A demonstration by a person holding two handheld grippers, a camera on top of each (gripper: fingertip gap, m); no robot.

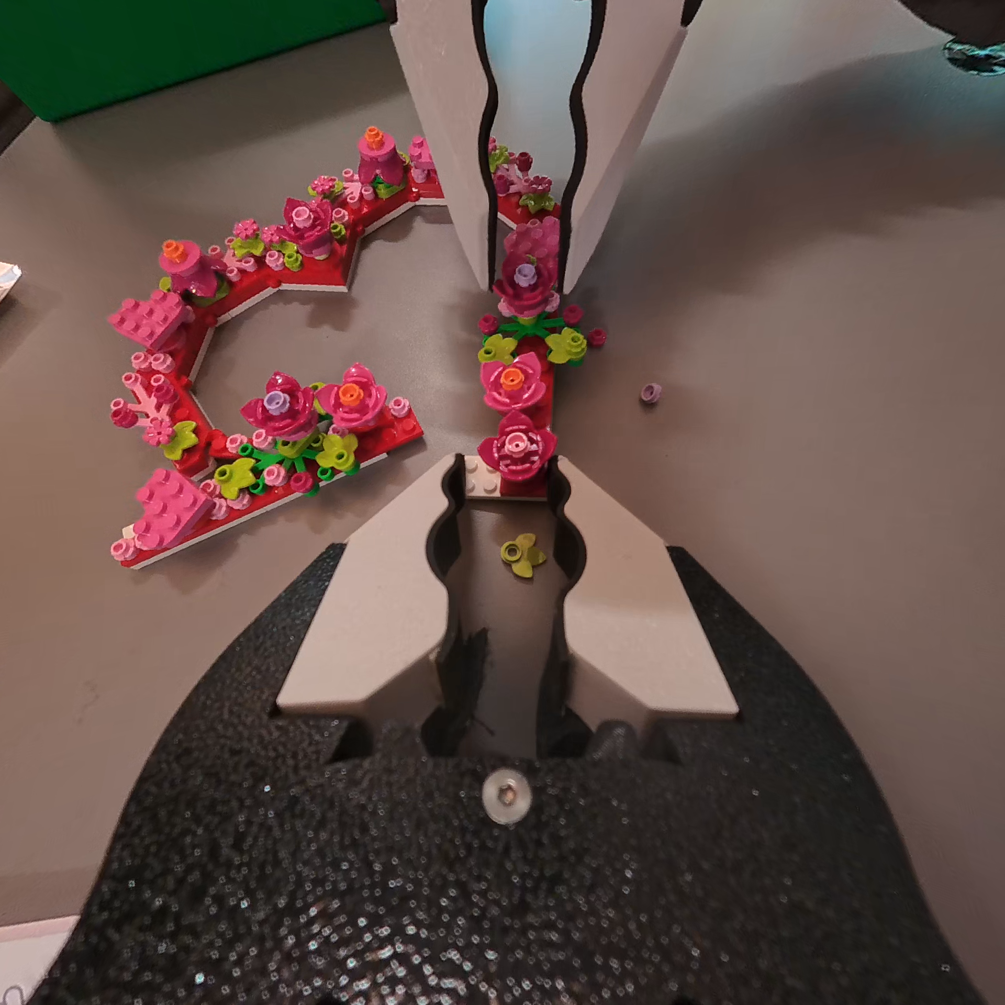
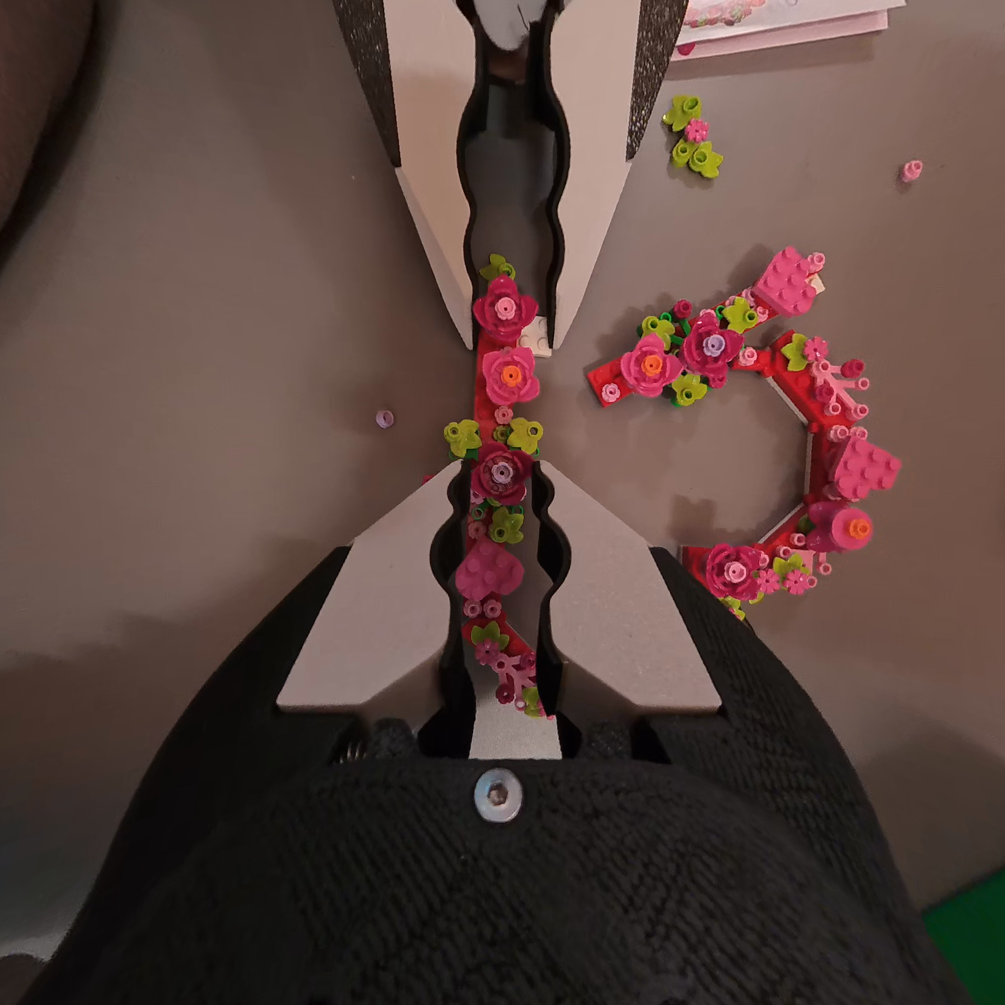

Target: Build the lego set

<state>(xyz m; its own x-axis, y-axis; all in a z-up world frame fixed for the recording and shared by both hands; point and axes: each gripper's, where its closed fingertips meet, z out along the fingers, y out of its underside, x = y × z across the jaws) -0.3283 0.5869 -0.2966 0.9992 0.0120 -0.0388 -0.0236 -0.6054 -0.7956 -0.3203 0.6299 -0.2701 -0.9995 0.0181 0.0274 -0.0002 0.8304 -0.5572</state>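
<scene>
A red lego strip (image 1: 545, 380) set with magenta roses and lime leaves lies on the grey table. My left gripper (image 1: 511, 462) is shut on its near end, where a white plate (image 1: 481, 478) shows. My right gripper (image 2: 499, 465) is shut on the same strip (image 2: 478, 402) from the opposite end, around a dark rose with a lilac centre (image 2: 500, 473). Each gripper also shows in the other's view, the right one (image 1: 526, 288) and the left one (image 2: 511, 345). A larger curved flowered section (image 1: 228, 304) lies beside it. The right gripper hides whether the two join.
A loose lime leaf (image 1: 523, 554) lies between my left fingers. A lilac stud (image 1: 651, 392) lies beside the strip. Loose lime leaves and a pink flower (image 2: 693, 136), a pink stud (image 2: 912, 170) and a booklet (image 2: 788, 27) lie farther off. A green box (image 1: 163, 49) stands at the table's edge. The left gripper's tips are roughly 6 cm from the right gripper's. Left tips and right tips are each some 12 cm from the larger curved flowered section (image 1: 228, 304). The right camera catches it too, in the right wrist view (image 2: 794, 522).
</scene>
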